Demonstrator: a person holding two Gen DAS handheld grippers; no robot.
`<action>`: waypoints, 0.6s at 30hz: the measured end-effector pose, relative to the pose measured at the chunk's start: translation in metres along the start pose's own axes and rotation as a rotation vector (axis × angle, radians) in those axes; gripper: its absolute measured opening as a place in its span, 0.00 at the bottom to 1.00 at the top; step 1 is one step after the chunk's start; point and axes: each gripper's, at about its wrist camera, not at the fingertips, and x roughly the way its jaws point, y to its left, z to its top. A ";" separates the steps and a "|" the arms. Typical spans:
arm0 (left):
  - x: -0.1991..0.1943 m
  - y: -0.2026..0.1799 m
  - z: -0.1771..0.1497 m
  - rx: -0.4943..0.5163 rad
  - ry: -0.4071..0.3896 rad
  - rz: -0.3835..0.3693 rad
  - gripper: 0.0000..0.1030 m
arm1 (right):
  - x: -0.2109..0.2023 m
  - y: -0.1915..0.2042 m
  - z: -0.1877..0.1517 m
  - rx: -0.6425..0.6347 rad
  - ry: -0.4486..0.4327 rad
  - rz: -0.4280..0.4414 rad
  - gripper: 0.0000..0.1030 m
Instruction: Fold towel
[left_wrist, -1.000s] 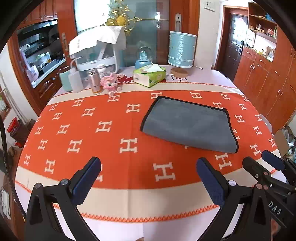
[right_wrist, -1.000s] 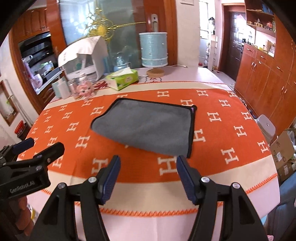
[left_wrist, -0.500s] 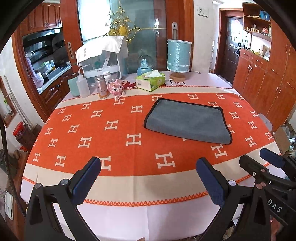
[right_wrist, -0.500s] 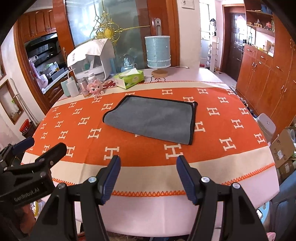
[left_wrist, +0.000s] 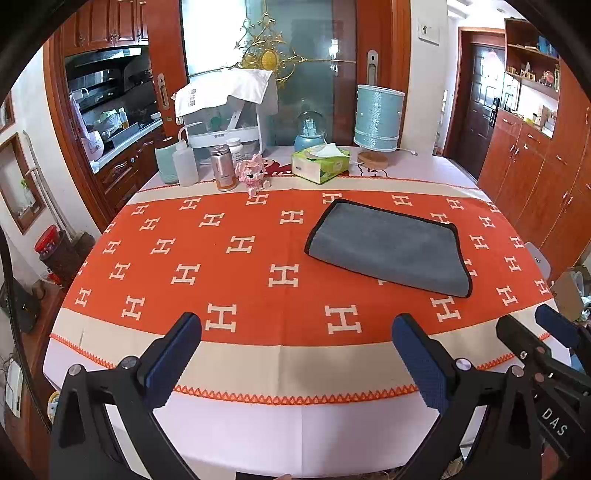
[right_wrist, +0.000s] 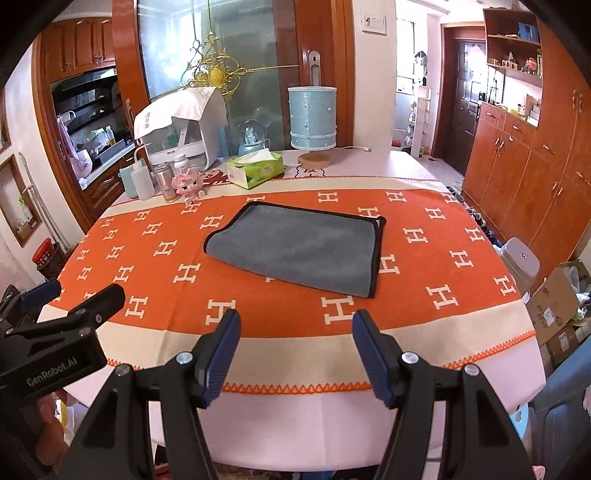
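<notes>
Orange H-patterned tablecloth (left_wrist: 236, 280) carries folded grey towel (left_wrist: 388, 247); left gripper (left_wrist: 295, 354) and right gripper (right_wrist: 295, 350) wide open, empty.

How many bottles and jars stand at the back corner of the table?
3 seen: a white squeeze bottle, a metal-topped jar beside it, and a white-capped jar behind. More may be hidden.

Orange H-pattern tablecloth (left_wrist: 229, 280), far edge L to R: squeeze bottle (left_wrist: 184, 164), metal tin (left_wrist: 221, 167), pink toy pig (left_wrist: 253, 173), green tissue box (left_wrist: 320, 162), blue lamp (left_wrist: 376, 120), wood cabinets (left_wrist: 532, 177) far right.
</notes>
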 end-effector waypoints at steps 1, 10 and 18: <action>0.000 0.000 -0.001 0.001 0.001 -0.003 0.99 | -0.001 0.000 -0.001 0.001 0.000 0.002 0.61; 0.003 -0.007 -0.006 0.014 0.023 -0.011 0.99 | 0.001 0.004 -0.007 0.005 0.014 0.002 0.61; 0.004 -0.009 -0.007 0.018 0.025 -0.007 0.99 | 0.001 0.003 -0.008 0.014 0.016 -0.004 0.61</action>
